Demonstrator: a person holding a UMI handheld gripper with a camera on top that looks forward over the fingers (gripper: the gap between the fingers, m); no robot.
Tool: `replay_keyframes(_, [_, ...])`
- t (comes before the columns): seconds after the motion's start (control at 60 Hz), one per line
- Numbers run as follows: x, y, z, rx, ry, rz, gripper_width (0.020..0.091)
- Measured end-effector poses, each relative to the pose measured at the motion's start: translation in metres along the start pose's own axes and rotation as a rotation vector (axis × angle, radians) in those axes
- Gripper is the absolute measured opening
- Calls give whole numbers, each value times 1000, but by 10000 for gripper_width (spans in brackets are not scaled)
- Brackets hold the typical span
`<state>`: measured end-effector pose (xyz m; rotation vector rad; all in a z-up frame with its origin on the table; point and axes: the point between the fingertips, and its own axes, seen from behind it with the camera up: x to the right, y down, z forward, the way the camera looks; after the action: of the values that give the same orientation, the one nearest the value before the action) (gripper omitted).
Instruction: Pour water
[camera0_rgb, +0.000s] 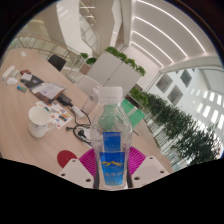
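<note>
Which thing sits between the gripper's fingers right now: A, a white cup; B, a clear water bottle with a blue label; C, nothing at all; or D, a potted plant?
B: the water bottle with its blue label stands upright between the pink pads of the gripper; the white cup sits apart on the table.

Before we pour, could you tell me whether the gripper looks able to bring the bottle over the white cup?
Probably yes: the gripper holds the bottle, and the white cup stands beyond, off to one side, with open table around it.

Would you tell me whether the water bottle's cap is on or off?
On: the bottle, upright between the gripper fingers, shows a white cap.
</note>
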<state>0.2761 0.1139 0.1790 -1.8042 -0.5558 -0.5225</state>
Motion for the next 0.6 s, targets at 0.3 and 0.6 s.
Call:
replay_keyframes(0.3, [-68,-67,67,-40,121,-1206,365])
replay_keyframes(0.6, [-76,-121,70,-164,215,-1736,368])
